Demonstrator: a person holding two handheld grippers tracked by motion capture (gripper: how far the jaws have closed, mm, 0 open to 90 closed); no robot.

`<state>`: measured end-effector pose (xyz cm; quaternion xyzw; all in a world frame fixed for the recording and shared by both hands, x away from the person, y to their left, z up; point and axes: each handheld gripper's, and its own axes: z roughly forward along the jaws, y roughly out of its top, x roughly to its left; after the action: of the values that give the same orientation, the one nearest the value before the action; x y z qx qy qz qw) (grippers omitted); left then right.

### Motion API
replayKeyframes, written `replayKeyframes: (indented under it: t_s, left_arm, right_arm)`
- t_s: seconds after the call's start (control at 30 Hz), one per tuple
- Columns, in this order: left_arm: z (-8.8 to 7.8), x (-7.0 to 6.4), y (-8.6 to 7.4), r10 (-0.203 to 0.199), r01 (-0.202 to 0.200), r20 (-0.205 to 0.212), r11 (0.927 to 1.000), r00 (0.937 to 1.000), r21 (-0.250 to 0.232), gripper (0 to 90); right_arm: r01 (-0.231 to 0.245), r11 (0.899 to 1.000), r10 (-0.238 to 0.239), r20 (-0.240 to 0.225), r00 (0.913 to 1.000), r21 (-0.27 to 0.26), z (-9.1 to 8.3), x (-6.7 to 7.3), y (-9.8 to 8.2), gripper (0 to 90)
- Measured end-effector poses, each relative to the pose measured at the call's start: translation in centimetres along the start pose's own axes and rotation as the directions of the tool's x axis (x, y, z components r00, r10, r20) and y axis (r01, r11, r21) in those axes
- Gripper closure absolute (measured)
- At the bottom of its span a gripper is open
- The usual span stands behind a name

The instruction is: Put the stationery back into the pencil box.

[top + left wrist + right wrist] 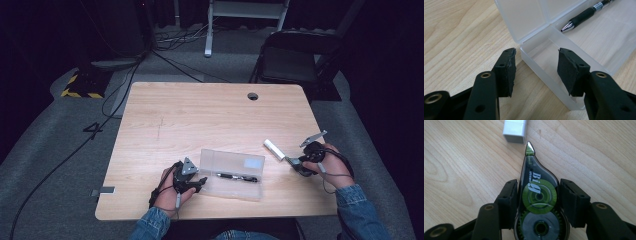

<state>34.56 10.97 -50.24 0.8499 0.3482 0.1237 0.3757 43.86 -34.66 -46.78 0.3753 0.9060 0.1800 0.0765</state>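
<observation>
A clear plastic case [232, 172] lies open near the table's front edge, with a black pen [237, 176] inside its tray. My left gripper [196, 183] is at the case's left end. In the left gripper view it [536, 72] stands open, its jaws astride the near corner of the case [544, 62], and the pen [586, 13] lies farther in. To the right, my right gripper [296, 163] is shut on a green and black correction tape dispenser [539, 195], whose tip points at a small white block [515, 130]. That white block [274, 149] rests right of the case.
The wooden table [200, 115] has a cable hole [253, 96] near its far edge. A black folding chair [292, 60] stands behind the table on the right. Cables and a yellow-and-black striped base [80, 87] lie on the floor at the left.
</observation>
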Motion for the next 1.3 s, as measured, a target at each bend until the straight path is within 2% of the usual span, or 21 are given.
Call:
replayKeyframes:
  t_s: [0.6, 0.83, 1.3]
  left_arm:
    - [0.0, 0.0, 0.0, 0.000, 0.000, 0.001, 1.0000, 1.0000, 0.000, 49.1]
    - [0.0, 0.0, 0.0, 0.000, 0.000, 0.001, 1.0000, 1.0000, 0.000, 49.1]
    - [0.0, 0.0, 0.0, 0.000, 0.000, 0.001, 1.0000, 1.0000, 0.000, 49.1]
  right_arm:
    - [-0.060, 0.998, 0.060, -0.001, 0.9982, -0.014, -0.4, 0.0, 0.0, 51.5]
    - [-0.060, 0.998, 0.060, -0.001, 0.9982, -0.035, -1.0, 0.2, 0.2, 51.7]
    - [-0.025, 0.991, 0.025, -0.004, 0.9997, -0.134, -3.7, 1.7, 1.1, 51.8]
